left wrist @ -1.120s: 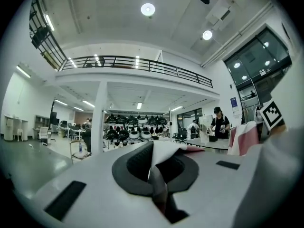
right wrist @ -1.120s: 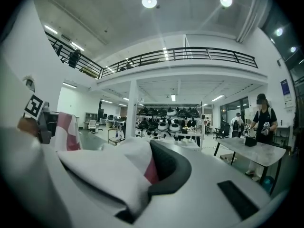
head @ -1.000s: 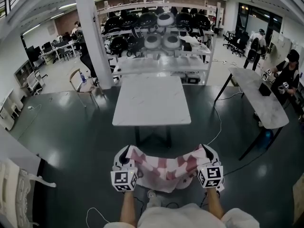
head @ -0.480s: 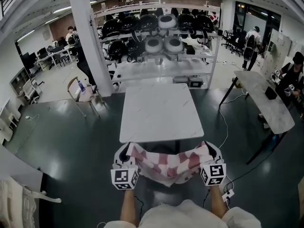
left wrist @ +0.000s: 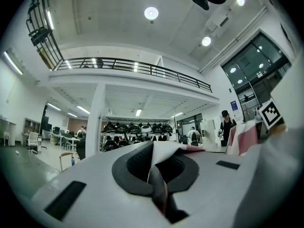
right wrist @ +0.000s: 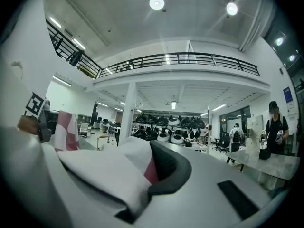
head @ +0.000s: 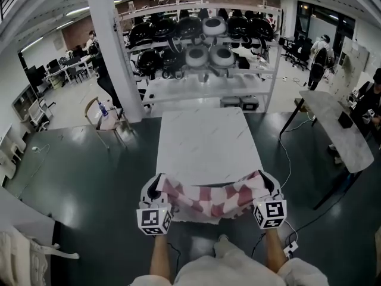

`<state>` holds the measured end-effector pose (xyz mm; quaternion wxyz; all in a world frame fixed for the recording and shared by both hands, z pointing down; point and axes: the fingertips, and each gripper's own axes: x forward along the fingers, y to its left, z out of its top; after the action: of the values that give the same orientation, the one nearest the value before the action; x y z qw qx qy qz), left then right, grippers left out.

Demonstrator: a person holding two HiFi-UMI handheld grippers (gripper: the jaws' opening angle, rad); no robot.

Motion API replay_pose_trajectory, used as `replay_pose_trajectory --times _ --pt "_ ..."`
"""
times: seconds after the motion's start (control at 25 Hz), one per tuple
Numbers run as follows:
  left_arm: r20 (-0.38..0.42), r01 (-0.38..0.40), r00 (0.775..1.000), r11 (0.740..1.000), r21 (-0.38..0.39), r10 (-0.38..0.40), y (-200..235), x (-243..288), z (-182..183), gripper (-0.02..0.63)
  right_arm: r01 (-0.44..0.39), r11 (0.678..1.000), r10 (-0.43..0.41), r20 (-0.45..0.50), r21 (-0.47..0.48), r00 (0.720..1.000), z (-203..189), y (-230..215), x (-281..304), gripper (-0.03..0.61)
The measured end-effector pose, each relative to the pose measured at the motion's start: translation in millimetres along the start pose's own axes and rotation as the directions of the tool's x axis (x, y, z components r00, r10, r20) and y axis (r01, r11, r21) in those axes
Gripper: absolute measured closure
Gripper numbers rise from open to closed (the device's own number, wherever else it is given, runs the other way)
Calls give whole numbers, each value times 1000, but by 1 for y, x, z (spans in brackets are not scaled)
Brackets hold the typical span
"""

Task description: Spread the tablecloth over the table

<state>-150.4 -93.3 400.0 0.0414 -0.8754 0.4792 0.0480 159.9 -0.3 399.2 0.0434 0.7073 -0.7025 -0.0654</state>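
A red-and-white checked tablecloth point(head: 209, 199) hangs bunched between my two grippers, over the near edge of the white marble-look table point(head: 208, 142). My left gripper point(head: 159, 187) is shut on the cloth's left corner; in the left gripper view the cloth point(left wrist: 159, 175) is pinched between the jaws. My right gripper point(head: 263, 181) is shut on the right corner, and in the right gripper view folded cloth point(right wrist: 121, 170) fills the jaws. Both grippers point forward, about level, at table height.
Shelving point(head: 205, 46) with black and white helmets stands just beyond the table's far end. A white pillar point(head: 113, 52) rises at the left, with a chair point(head: 101, 115) beside it. A second long table point(head: 336, 130) stands at the right, with people near it. The floor is dark.
Both grippers and the cloth have come forward to the table; the table's near edge, earlier well ahead of the cloth, now lies under it. The grip on both corners is unchanged.
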Motion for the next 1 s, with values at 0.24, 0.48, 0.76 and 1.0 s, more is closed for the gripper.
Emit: replay_pose_trajectory --times 0.24,0.48,0.76,1.0 --pt "-3 -18 1000 1000 4 18 24 33 -10 586 -11 1000 11 28 1 1000 3 -3 49 565" --pt "-8 -41 999 999 10 41 54 97 -20 586 -27 999 26 43 18 999 -1 -18 125 565" --pt "-24 -73 997 997 6 73 89 203 -28 586 -80 996 79 24 25 997 -10 -33 237 565" --pt "-69 -83 994 996 -18 82 109 283 -58 586 -113 993 114 -26 42 993 -34 -47 316 565"
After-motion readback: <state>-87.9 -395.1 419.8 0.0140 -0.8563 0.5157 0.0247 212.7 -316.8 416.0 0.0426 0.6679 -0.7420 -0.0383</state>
